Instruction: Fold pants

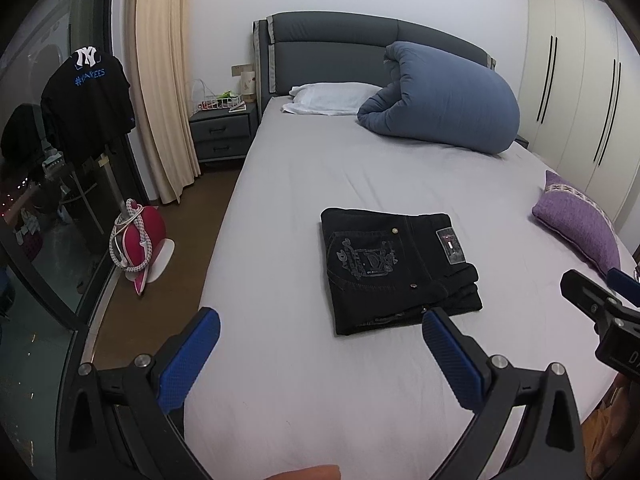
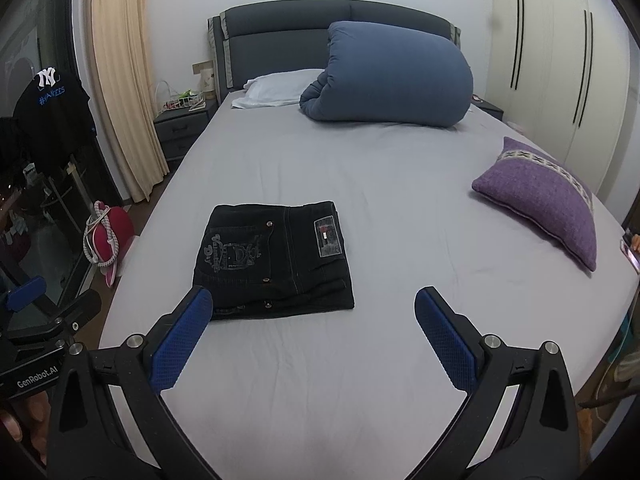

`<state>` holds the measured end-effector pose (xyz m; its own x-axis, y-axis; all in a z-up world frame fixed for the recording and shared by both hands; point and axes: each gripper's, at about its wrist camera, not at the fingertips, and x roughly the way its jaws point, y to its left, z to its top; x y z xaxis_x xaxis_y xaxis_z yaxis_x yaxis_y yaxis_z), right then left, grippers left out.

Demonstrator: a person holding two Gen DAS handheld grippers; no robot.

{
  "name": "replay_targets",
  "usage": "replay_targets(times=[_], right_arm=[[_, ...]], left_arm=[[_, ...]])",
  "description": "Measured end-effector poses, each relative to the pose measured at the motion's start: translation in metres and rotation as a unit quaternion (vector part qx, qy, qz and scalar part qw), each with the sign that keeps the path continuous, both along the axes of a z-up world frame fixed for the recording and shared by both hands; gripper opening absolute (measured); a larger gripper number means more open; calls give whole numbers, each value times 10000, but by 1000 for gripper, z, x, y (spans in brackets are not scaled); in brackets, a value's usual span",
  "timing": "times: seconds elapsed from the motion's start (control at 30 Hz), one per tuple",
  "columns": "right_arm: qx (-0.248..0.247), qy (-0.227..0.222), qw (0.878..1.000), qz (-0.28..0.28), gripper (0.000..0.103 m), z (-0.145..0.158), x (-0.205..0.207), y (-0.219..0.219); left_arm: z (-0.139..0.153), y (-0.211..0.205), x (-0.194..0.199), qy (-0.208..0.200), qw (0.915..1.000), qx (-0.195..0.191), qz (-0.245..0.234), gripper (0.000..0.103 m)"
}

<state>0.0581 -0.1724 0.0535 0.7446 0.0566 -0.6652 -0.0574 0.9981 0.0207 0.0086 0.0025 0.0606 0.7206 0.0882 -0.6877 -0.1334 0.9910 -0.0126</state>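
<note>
A: Status? Black jeans (image 1: pixel 396 270) look like a finished packet: compact rectangle, flat on the grey bed sheet (image 1: pixel 320 168), embroidered back pocket and waist patch facing up.

B: Agreed. Left tongs (image 1: pixel 320 338) spread wide, nothing between the pads; right tongs (image 2: pixel 314 320) the same. Both hover short of the near edge of the jeans, not touching them.

A: So the step in hand is release and retreat, maybe a tidy.

B: Probably. The near edge shows stacked layers, slightly uneven at the right corner. If tidying, I'd press down flat with one blue pad (image 1: pixel 452 356) on top instead of pinching, since a pinch could lift the top layer and undo the fold.

A: Risk?

B: Dragging. Denim on a smooth sheet will likely slide as one stack, so push straight down, no sideways load. Otherwise back both tongs out level, clear of the edge.

A: Purple cushion (image 2: pixel 540 196) and rolled blue duvet (image 2: pixel 388 76)?

B: Well apart from the jeans. No interference.
</note>
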Motion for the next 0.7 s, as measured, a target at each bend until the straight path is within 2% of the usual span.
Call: replay_targets(times=[0.7], right_arm=[[-35, 22, 10000, 13, 103, -4, 3, 2]], left_arm=[[-4, 1, -2, 16, 10000, -29, -2, 103]])
